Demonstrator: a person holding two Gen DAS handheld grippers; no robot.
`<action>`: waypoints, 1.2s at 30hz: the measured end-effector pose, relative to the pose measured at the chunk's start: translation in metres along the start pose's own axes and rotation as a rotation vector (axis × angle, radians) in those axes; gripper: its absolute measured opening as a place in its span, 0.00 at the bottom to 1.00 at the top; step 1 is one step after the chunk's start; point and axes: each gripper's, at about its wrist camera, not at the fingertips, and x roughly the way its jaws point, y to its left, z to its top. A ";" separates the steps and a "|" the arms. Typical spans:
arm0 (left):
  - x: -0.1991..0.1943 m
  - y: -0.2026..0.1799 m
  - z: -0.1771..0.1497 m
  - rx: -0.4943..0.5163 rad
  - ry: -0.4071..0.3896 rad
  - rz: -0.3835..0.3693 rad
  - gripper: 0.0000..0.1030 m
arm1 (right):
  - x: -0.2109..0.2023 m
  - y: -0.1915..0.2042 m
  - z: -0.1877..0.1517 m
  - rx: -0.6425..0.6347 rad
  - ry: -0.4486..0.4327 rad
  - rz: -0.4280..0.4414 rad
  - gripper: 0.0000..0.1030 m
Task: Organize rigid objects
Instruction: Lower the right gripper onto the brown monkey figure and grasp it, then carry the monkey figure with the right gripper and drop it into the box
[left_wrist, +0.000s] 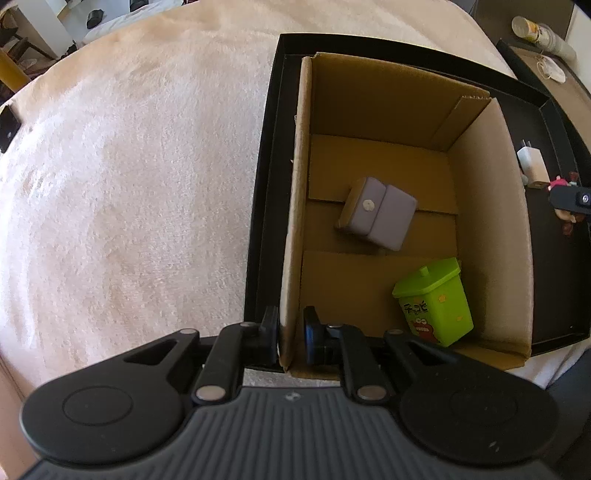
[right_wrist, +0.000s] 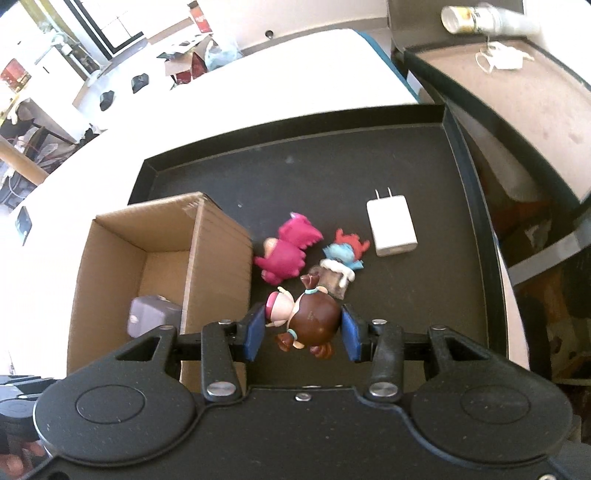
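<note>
Held a brown figurine (right_wrist: 314, 317) crosswise in the right gripper (right_wrist: 302, 334), blue pads (right_wrist: 255, 332) pressed on its head and body. Pinched the left gripper (left_wrist: 291, 334) tight on the near wall of the cardboard box (left_wrist: 369, 92), one finger inside and one outside, to steady it.

Judged the step as carrying the figurine into the box, just left of the right gripper on the black tray (right_wrist: 369, 166). Best done with:
- a firm grip, since the rounded glossy body looked likely to twist;
- a path over the rim rather than against the wall;
- a release low over bare floor, away from the grey case (left_wrist: 376, 212) ahead of the left gripper and the green bin toy (left_wrist: 436, 302) to its right.

Left just ahead of the right gripper: a pink figurine (right_wrist: 291, 247), a blue-and-red figurine (right_wrist: 343, 254) and, farther right, a white charger (right_wrist: 391, 227).
</note>
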 end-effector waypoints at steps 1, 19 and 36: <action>0.000 0.002 0.000 -0.005 -0.001 -0.006 0.12 | -0.002 0.004 0.002 -0.005 -0.005 0.000 0.42; -0.003 0.044 -0.006 -0.049 -0.020 -0.096 0.12 | -0.021 0.066 0.015 -0.096 -0.064 0.019 0.42; -0.004 0.054 -0.005 -0.070 -0.016 -0.130 0.12 | -0.007 0.141 0.022 -0.189 -0.056 0.098 0.42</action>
